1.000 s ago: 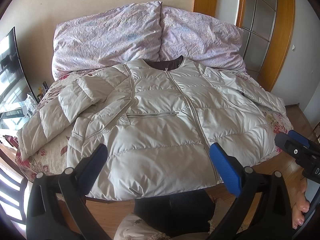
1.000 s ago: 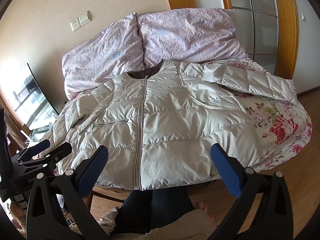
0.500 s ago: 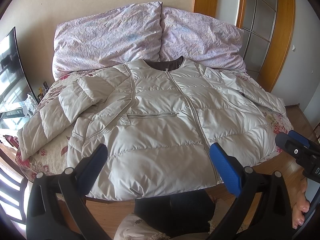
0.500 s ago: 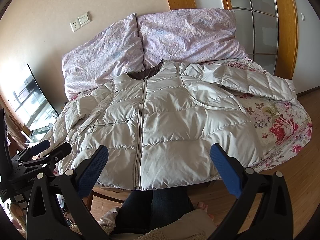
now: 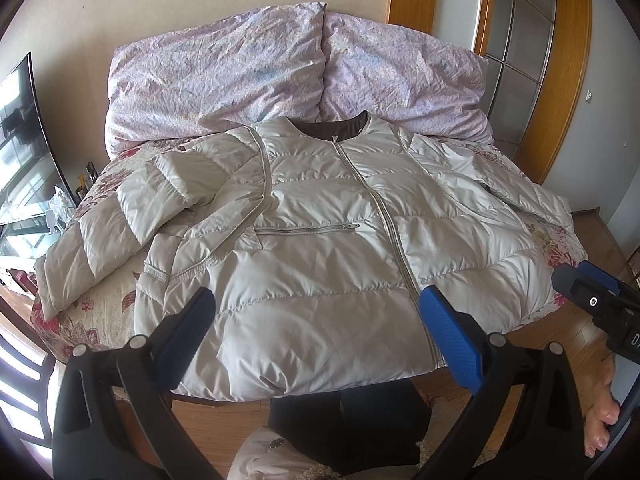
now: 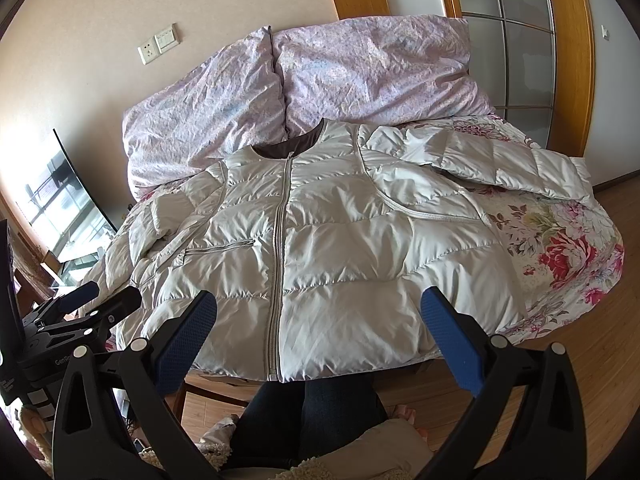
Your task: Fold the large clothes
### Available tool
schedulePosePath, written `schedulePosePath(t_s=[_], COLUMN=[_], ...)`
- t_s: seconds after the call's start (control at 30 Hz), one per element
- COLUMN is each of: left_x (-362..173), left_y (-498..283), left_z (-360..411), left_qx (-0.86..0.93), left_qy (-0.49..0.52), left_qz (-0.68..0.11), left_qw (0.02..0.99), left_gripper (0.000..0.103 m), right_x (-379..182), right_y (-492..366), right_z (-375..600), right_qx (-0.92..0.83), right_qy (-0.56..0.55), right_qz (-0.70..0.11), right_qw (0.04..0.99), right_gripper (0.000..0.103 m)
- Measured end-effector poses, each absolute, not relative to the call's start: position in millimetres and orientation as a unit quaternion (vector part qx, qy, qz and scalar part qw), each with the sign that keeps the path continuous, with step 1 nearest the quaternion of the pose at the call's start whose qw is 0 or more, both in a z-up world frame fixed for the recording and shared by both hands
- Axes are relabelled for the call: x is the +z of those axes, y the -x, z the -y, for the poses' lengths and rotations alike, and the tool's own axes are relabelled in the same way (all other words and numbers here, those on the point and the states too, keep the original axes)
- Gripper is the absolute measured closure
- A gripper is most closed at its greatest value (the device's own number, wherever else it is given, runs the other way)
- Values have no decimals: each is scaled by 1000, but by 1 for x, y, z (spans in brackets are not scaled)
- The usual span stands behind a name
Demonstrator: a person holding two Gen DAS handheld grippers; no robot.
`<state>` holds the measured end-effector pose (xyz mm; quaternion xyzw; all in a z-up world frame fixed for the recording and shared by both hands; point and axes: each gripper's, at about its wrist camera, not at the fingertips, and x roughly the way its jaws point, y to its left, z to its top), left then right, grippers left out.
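A pale grey quilted puffer jacket (image 5: 320,248) lies front up and zipped on a small floral-covered table, collar toward the pillows; it also shows in the right wrist view (image 6: 320,248). Its left sleeve (image 5: 120,224) is bent back on itself at the left. Its right sleeve (image 6: 512,164) stretches out to the right. My left gripper (image 5: 316,320) is open and empty, held just short of the hem. My right gripper (image 6: 318,320) is open and empty, also near the hem. Each gripper shows at the edge of the other's view.
Two lilac pillows (image 5: 280,72) lean on the wall behind the jacket. The floral cover (image 6: 560,248) hangs over the table's right edge. A screen (image 5: 24,136) stands at the left. Wooden door frames (image 5: 568,60) are at the right. My legs (image 6: 312,420) are below the hem.
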<state>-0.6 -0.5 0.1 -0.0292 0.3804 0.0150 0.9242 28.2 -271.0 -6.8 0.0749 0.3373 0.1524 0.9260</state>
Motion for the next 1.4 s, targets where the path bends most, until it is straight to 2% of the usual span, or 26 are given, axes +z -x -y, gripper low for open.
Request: schedulePosePath(t_s=[1.1,1.4], left_x=[-3,-16], left_y=[-1,-33], left_z=[-7,-10], left_qx=[17,26], left_qy=[30,19], left_qz=[-383,-391], left_qw=[923,920], left_gripper=[2,2], right_x=[-12,-15], right_y=[-35,-67], right_z=[270,273], right_qx=[152,127], right_qy=[-75,-88], right_qz=[-340,-356], right_qw=[925,922], right_gripper=[1,1])
